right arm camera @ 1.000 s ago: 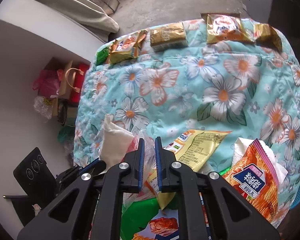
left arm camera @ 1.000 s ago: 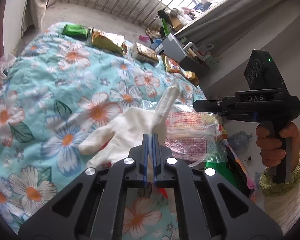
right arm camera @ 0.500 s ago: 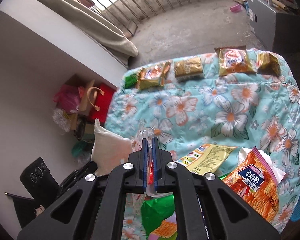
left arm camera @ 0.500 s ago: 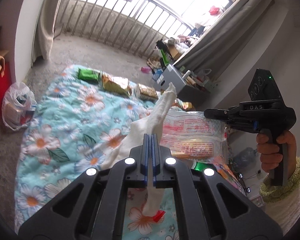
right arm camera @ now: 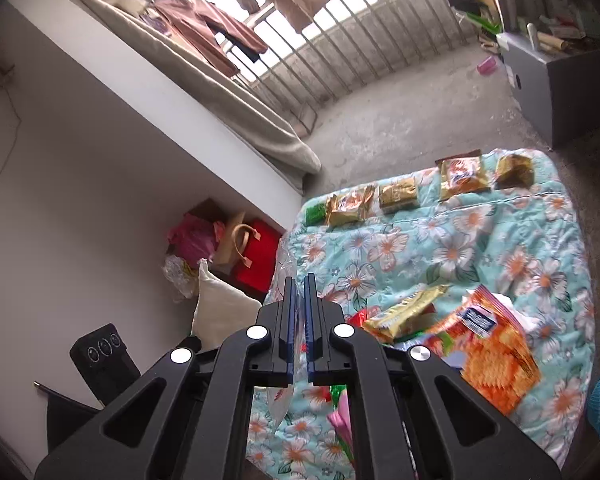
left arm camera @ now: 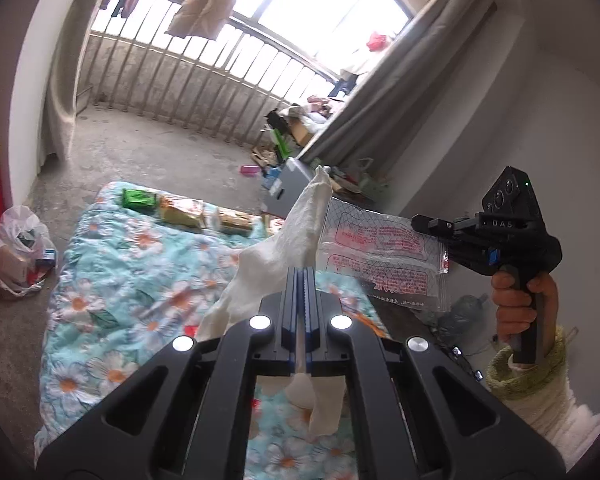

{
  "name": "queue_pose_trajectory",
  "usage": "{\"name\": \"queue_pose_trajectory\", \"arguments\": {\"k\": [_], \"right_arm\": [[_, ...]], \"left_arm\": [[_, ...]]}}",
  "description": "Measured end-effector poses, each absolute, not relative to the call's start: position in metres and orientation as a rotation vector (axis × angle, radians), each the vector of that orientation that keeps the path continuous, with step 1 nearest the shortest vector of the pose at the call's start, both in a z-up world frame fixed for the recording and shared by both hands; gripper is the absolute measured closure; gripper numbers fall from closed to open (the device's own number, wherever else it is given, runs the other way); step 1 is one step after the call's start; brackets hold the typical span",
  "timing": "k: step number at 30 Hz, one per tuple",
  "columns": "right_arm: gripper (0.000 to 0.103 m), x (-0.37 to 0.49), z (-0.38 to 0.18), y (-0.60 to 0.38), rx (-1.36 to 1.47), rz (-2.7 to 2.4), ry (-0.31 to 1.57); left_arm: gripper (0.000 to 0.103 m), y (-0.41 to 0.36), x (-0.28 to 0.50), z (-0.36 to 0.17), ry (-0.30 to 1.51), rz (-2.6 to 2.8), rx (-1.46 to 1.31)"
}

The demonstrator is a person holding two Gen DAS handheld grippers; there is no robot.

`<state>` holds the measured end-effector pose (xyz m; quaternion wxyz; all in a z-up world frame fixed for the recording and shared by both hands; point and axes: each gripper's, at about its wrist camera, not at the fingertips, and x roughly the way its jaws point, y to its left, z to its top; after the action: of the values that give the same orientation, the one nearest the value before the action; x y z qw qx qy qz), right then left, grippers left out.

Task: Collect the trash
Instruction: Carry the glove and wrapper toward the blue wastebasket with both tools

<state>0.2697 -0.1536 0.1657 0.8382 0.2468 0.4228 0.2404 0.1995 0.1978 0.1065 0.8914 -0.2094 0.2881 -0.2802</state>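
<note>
My left gripper [left arm camera: 300,276] is shut on a white cloth glove [left arm camera: 276,252] and holds it up above the floral quilt [left arm camera: 112,280]. My right gripper [right arm camera: 299,284] is shut on a clear plastic bag with red print [left arm camera: 376,252], held in the air to the right of the glove; only the bag's thin edge [right arm camera: 286,256] shows between the fingers in the right wrist view. The glove also shows at the left in the right wrist view [right arm camera: 220,308]. Several snack wrappers lie on the quilt: a green packet [left arm camera: 139,199], gold packets [right arm camera: 398,195] and an orange chip bag [right arm camera: 496,344].
A white plastic bag [left arm camera: 18,252] with rubbish sits on the concrete floor left of the quilt. A grey box [right arm camera: 540,80] and clutter stand by the curtain. Red and pink bags [right arm camera: 244,256] lean against the wall. A balcony railing [left arm camera: 204,80] lies beyond.
Both grippers have risen well above the quilt, lifting the glove and the clear bag off it. The views now take in the window and railing.
</note>
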Motion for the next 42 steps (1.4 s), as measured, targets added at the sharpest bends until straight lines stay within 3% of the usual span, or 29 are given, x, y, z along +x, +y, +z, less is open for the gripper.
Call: {"name": "queue_pose_trajectory", "arguments": {"k": [11,21,33,42], "right_arm": [[0.099,0.13,0.205,-0.269,0.581,0.355,0.703],[0.099,-0.019,0.166,-0.417,0.748,0.037,0.599],[0.099,-0.118,0.044,-0.565,0.986,-0.274,0.572],[0.099,-0.108,-0.064,-0.652,1.104,-0.491,0.643]], "left_arm": [[0.102,0.09,0.158,0.166,0.6,-0.873,-0.372],[0.102,-0.09,0.131,0.178,0.692,-1.13,-0.211],[0.102,-0.335,0.12,0.119,0.92,-1.233,0.069],[0.102,-0.494,0.117,0.015,1.096,-1.25,0.214]]}}
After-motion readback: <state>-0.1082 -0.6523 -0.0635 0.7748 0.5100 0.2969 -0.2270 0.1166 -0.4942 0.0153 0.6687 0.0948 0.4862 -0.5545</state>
